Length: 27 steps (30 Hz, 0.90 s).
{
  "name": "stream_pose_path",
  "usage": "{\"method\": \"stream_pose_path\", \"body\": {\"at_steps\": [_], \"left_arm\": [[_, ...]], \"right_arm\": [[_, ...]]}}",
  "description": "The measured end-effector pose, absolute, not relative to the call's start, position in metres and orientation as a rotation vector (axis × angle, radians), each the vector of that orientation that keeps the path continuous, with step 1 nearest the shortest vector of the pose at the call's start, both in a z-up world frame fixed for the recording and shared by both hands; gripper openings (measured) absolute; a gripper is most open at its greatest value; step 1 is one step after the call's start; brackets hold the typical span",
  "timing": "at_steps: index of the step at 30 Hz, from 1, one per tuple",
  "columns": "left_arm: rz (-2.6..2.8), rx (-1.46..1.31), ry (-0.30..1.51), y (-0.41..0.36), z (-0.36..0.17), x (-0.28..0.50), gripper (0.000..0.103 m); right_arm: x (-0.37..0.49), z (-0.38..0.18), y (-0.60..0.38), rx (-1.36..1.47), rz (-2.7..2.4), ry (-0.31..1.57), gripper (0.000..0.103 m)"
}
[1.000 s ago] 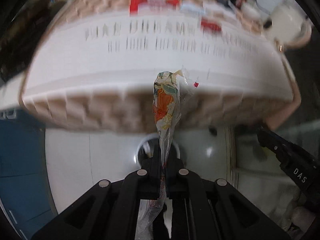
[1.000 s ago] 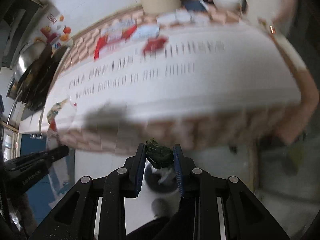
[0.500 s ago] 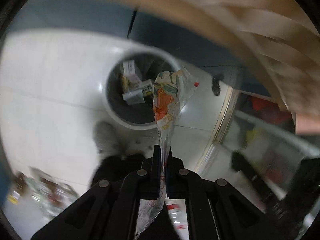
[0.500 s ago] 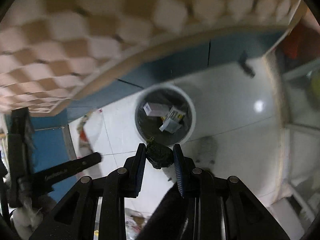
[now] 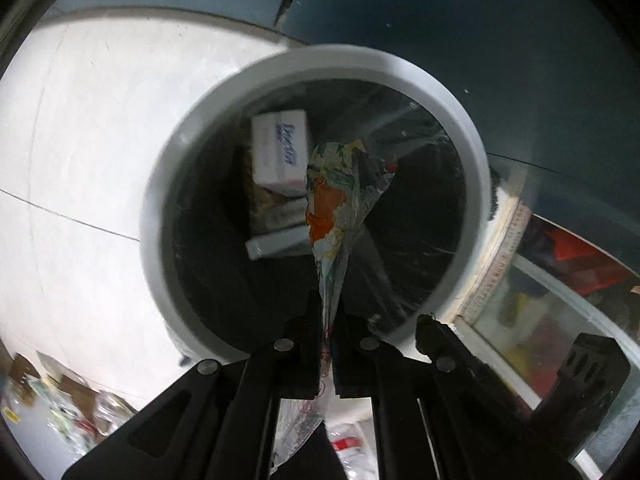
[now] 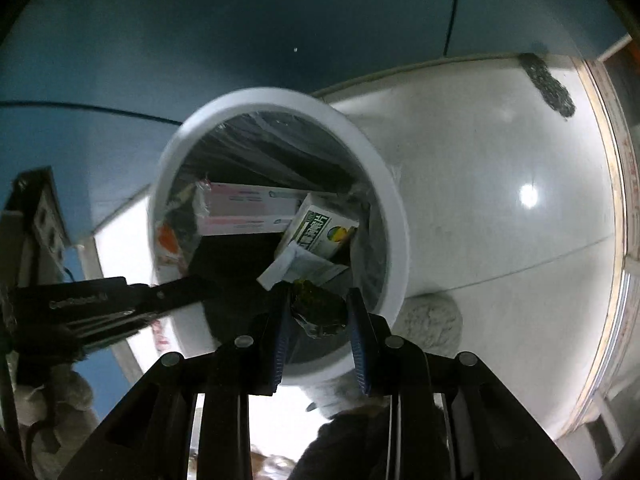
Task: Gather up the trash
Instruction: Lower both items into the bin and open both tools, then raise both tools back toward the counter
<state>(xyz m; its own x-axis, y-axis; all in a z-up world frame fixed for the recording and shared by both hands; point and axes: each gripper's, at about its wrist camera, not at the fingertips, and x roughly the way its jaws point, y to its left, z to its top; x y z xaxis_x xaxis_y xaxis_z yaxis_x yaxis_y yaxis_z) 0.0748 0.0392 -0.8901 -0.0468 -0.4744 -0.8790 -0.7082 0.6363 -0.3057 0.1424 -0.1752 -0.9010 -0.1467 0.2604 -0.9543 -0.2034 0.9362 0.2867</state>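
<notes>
left gripper [image 5: 327,320] is pinched tight on the neck of a crinkly plastic wrapper [image 5: 336,200], which hangs right over the mouth of the white bin [image 5: 160,184]. right gripper [image 6: 318,312] is closed partway on a dark crumpled wad [image 6: 320,312], also over the bin's near rim. further down inside the bin there's a couple of cartons [image 6: 320,232] on the black liner, blue cabinet [image 6: 280,20] behind.

Wrapper [image 5: 340,208] tail cut off below — bin [image 6: 394,216] bottom hidden.
</notes>
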Motion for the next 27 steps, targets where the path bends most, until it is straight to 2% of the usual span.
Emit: {"method": "stream_pose_path", "body": {"at_steps": [4,6,7,8,9,11,12,14,16,27], "left_arm": [[0.267,-0.852,1.705,0.042,-0.876,0.073,0.009],[0.268,-0.834,1.684,0.044,-0.865,0.071,0.035],[0.285,-0.813,1.672,0.046,-0.859,0.071,0.069],[0.305,-0.786,1.656,0.049,-0.853,0.069,0.097],[0.319,-0.767,1.637,0.052,-0.846,0.067,0.1],[0.342,-0.742,1.622,0.058,-0.836,0.062,0.1],[0.348,-0.735,1.622,0.059,-0.833,0.061,0.101],[0.372,-0.707,1.618,0.062,-0.822,0.055,0.101],[0.399,-0.673,1.605,0.063,-0.812,0.05,0.101],[0.494,-0.495,1.507,0.054,-0.727,0.029,0.101]], "right_arm": [[0.143,-0.907,-0.168,-0.004,0.417,1.675,0.03],[0.143,-0.907,-0.164,-0.018,0.426,1.679,0.032],[0.143,-0.905,-0.162,-0.028,0.428,1.677,0.035],[0.143,-0.904,-0.16,-0.042,0.43,1.675,0.04],[0.142,-0.901,-0.159,-0.056,0.429,1.673,0.045],[0.141,-0.895,-0.158,-0.082,0.423,1.661,0.065],[0.14,-0.891,-0.157,-0.099,0.419,1.653,0.068],[0.139,-0.886,-0.156,-0.122,0.416,1.646,0.089],[0.137,-0.88,-0.155,-0.139,0.411,1.643,0.102],[0.128,-0.816,-0.15,-0.237,0.395,1.564,0.103]]}}
